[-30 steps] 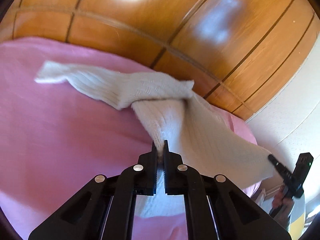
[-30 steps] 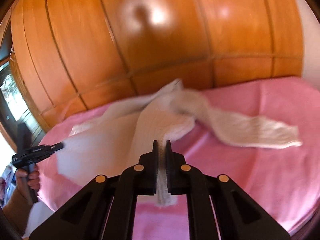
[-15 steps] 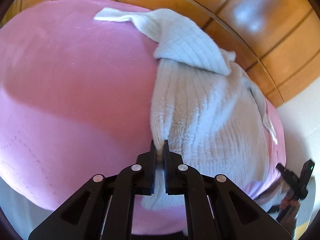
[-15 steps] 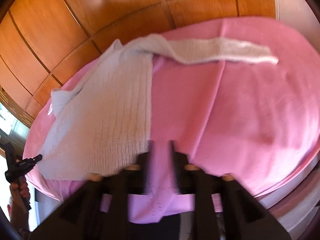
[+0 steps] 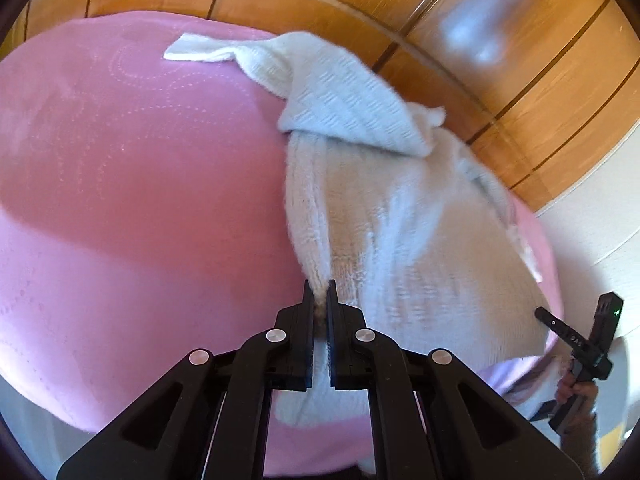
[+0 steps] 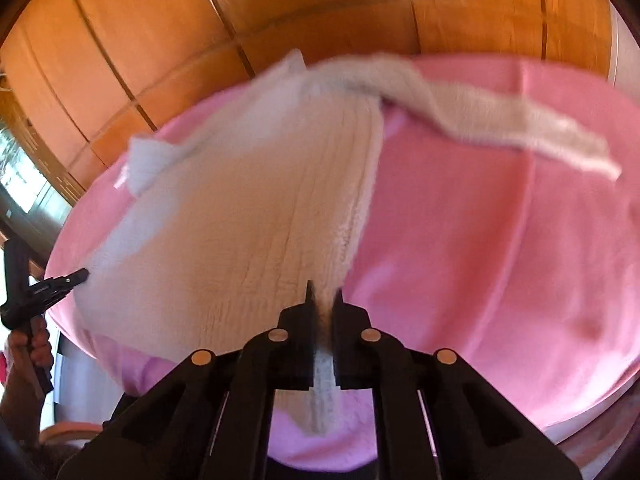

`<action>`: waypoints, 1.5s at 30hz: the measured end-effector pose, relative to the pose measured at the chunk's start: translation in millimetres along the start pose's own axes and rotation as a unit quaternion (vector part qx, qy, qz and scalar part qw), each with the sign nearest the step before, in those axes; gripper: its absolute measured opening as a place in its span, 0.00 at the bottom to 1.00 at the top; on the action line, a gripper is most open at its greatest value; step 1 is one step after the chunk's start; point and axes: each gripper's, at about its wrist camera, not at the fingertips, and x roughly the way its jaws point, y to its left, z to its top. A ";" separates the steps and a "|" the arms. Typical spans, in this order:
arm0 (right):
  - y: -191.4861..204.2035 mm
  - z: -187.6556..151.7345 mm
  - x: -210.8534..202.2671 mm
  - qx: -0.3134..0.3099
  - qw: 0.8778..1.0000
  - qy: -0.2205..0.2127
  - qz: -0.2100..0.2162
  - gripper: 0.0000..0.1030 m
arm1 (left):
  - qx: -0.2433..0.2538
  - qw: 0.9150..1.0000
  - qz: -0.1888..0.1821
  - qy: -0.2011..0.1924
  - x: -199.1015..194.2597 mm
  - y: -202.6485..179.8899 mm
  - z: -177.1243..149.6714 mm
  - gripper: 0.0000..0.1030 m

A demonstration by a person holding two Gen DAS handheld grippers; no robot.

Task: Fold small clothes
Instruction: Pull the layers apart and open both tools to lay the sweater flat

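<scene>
Nearest the cameras, the left gripper (image 5: 319, 290) is clamped on one bottom corner of a white knit sweater (image 5: 384, 216), and the right gripper (image 6: 322, 300) pinches the other bottom corner, cloth trapped between its nearly closed jaws. Beyond them the sweater's body lies spread on a pink bedspread (image 5: 132, 184), its hem at the near edge. Farther off, one sleeve (image 6: 500, 120) stretches out sideways over the pink cover, the other sleeve bunched beside the body. Behind the bed rises a wooden panelled wall (image 6: 320, 8).
</scene>
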 end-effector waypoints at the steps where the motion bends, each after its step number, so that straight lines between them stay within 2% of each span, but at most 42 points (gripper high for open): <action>1: -1.0 0.0 -11.6 -0.008 1.000 -0.003 -0.010 0.04 | 0.001 1.000 -0.007 -0.001 -4.6 -1.8 -1.1 0.03; 3: -4.0 -5.5 -16.0 -0.023 0.999 0.006 -0.043 0.04 | 0.006 1.000 -0.018 0.004 -8.2 -8.5 -7.2 0.03; 7: -25.0 -23.4 20.4 -0.013 0.994 0.063 -0.092 0.05 | 0.011 0.999 0.005 0.044 20.2 -9.1 -17.6 0.05; 9: -29.3 -26.5 37.6 0.000 0.992 0.081 -0.099 0.06 | -0.012 0.999 0.013 0.043 23.3 2.4 -11.4 0.11; 11: -24.9 -20.0 38.2 -0.001 0.991 0.063 -0.116 0.29 | -0.036 0.999 0.024 0.013 12.1 17.8 2.2 0.21; 12: -24.6 -16.6 35.4 0.001 0.991 0.051 -0.125 0.61 | -0.045 0.998 0.040 -0.006 5.4 27.2 11.4 0.23; 13: -21.7 -8.8 28.7 0.003 0.991 0.021 -0.134 0.70 | -0.050 0.997 0.053 -0.020 0.4 34.5 19.1 0.26; 15: -11.1 6.6 21.3 0.000 0.992 -0.005 -0.125 0.70 | -0.059 0.991 0.103 -0.061 -9.8 55.3 43.8 0.31; 17: 3.8 18.4 24.3 -0.008 0.995 -0.018 -0.103 0.76 | -0.060 0.983 0.150 -0.090 -12.8 70.7 65.8 0.43; 18: 14.8 23.4 29.9 -0.016 0.996 -0.021 -0.088 0.80 | -0.060 0.978 0.169 -0.103 -13.2 77.4 76.7 0.46; 20: 38.2 29.8 43.6 -0.034 0.997 -0.021 -0.066 0.82 | -0.063 0.972 0.192 -0.118 -8.9 93.3 105.1 0.59; 22: 60.8 32.8 62.3 -0.050 0.998 -0.018 -0.046 0.83 | -0.069 0.970 0.199 -0.121 -2.2 104.3 125.7 0.62; 27: 117.7 41.1 116.7 -0.101 0.995 -0.016 -0.016 0.84 | -0.094 0.969 0.196 -0.117 32.6 137.1 187.4 0.62; 29: 128.1 44.5 131.0 -0.116 0.993 -0.025 -0.021 0.88 | -0.090 0.968 0.201 -0.116 48.8 145.8 210.7 0.62; 31: 137.5 43.6 145.8 -0.148 0.987 -0.041 -0.057 0.92 | -0.082 0.970 0.201 -0.113 63.9 149.3 229.8 0.62; 33: 138.9 41.6 162.1 -0.167 0.982 -0.035 -0.083 0.98 | -0.072 0.969 0.217 -0.097 87.1 148.5 247.2 0.62; 34: 137.9 38.3 171.0 -0.167 0.982 -0.027 -0.088 0.98 | -0.070 0.969 0.220 -0.092 97.0 151.3 253.9 0.62; 40: 115.4 41.5 180.5 -0.104 0.994 -0.008 -0.041 0.98 | -0.023 0.969 0.235 -0.075 135.0 148.4 272.6 0.62; 41: 115.6 42.6 181.1 -0.107 0.993 -0.005 -0.040 0.98 | -0.020 0.969 0.234 -0.072 135.4 146.6 271.9 0.55; 42: 116.0 44.0 182.6 -0.111 0.993 -0.001 -0.038 0.98 | -0.012 0.972 0.222 -0.074 133.8 144.0 271.4 0.40; 43: 114.4 45.6 184.2 -0.112 0.993 0.002 -0.032 0.98 | -0.005 0.976 0.209 -0.069 131.4 142.7 271.1 0.13; 44: 115.4 45.8 185.6 -0.111 0.993 0.001 -0.029 0.98 | -0.002 0.974 0.217 -0.071 126.7 143.2 271.4 0.03; 45: 115.0 45.1 186.4 -0.109 0.994 -0.004 -0.026 0.98 | -0.001 0.972 0.221 -0.075 121.4 145.0 272.1 0.02</action>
